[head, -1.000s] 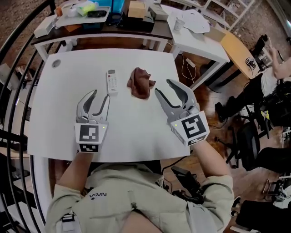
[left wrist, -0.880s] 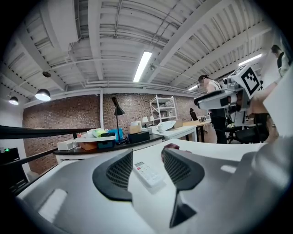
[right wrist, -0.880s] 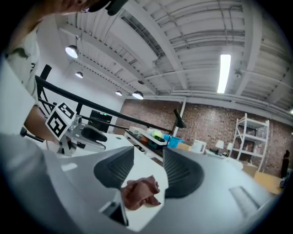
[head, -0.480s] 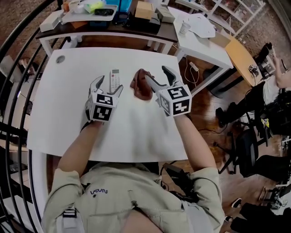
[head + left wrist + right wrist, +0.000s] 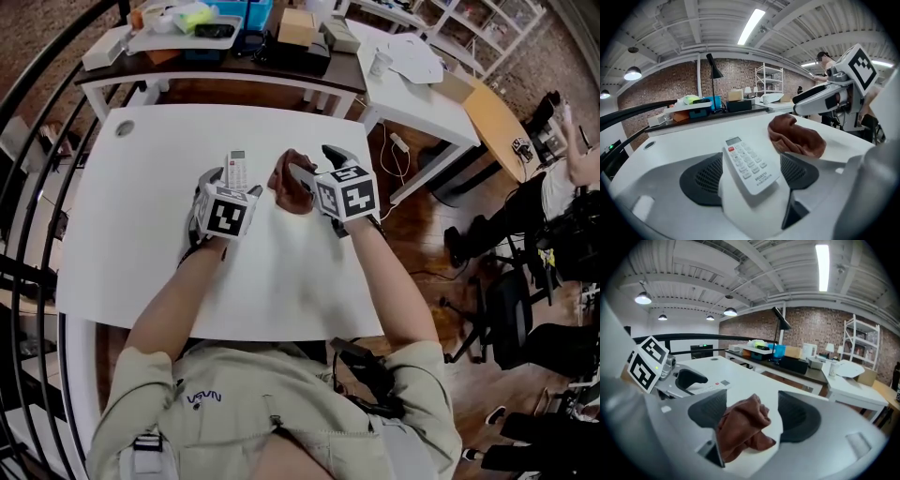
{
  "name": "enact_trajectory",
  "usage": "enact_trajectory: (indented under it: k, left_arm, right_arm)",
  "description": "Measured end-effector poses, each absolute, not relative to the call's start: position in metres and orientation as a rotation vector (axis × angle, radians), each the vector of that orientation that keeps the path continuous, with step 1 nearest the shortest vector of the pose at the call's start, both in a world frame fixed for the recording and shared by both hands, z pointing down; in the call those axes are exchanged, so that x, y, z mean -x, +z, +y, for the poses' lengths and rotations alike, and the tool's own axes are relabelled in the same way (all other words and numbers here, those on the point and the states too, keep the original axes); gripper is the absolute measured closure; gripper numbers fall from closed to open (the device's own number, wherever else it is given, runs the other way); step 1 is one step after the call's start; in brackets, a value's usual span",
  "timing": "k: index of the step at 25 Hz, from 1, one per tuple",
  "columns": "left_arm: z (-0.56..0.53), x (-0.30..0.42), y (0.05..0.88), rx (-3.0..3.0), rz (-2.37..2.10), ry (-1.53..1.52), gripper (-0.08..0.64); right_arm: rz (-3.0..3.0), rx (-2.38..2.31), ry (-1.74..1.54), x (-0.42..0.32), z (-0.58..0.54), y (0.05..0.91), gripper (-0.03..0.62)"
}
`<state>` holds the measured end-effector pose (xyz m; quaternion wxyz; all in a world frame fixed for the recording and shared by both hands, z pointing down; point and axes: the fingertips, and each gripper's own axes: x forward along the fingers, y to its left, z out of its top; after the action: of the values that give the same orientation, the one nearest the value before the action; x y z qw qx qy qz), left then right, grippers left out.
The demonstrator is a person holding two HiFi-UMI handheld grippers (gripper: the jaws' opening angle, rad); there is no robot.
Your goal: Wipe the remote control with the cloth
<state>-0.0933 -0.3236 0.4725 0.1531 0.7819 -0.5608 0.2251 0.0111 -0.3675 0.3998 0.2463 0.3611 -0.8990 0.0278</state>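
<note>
A white remote control (image 5: 236, 169) lies lengthwise on the white table (image 5: 141, 244), with a crumpled reddish-brown cloth (image 5: 287, 185) just to its right. My left gripper (image 5: 231, 186) has its jaws opening around the near end of the remote (image 5: 749, 164); both pads stand apart from it. My right gripper (image 5: 310, 164) is also opening, and the cloth (image 5: 743, 430) lies loose between its jaws, touched by neither pad. In the left gripper view the cloth (image 5: 797, 138) sits to the right, under the right gripper (image 5: 829, 98).
A cable hole (image 5: 125, 127) marks the table's far left corner. Behind the table a dark bench (image 5: 216, 56) carries a tray and boxes. A second white table (image 5: 412, 89) stands at the right. A black railing (image 5: 28, 141) curves along the left.
Both grippers have moved away from the person, from the near half of the table down to the remote and the cloth, which now lie between their jaws.
</note>
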Motion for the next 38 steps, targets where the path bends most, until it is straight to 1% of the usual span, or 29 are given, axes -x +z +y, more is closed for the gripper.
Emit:
enact_trajectory:
  k: [6,13,18,22,29,38]
  left_arm:
    - [-0.326,0.1,0.484,-2.13,-1.594,0.749,0.186]
    - [-0.327,0.113,0.484,-2.017,-1.556,0.809,0.161]
    - [-0.33,0.122,0.487,-1.957,-1.545,0.801,0.203]
    - [-0.332,0.13,0.485,-1.954,-1.584,0.78,0.26]
    - [-0.33,0.128,0.484,-1.96,-1.577,0.748,0.29]
    - [-0.328,0.126,0.47,-2.032,-1.624,0.643,0.299]
  right_arm:
    - [-2.394,-0.906,0.142,-0.008,-0.365,0.423,0.241]
    - [-2.377,-0.846,0.2,-0.008,-0.36,0.44,0.241]
    - [-2.392,-0.834,0.23,-0.005,-0.358,0.445,0.241]
    - [-2.373,-0.845,0.233,-0.004,-0.355,0.45,0.241]
    - [-2.345,-0.862,0.232,-0.007,-0.357,0.453,0.241]
    - [-2.28,-0.862,0.252,-0.006,-0.361,0.471,0.241]
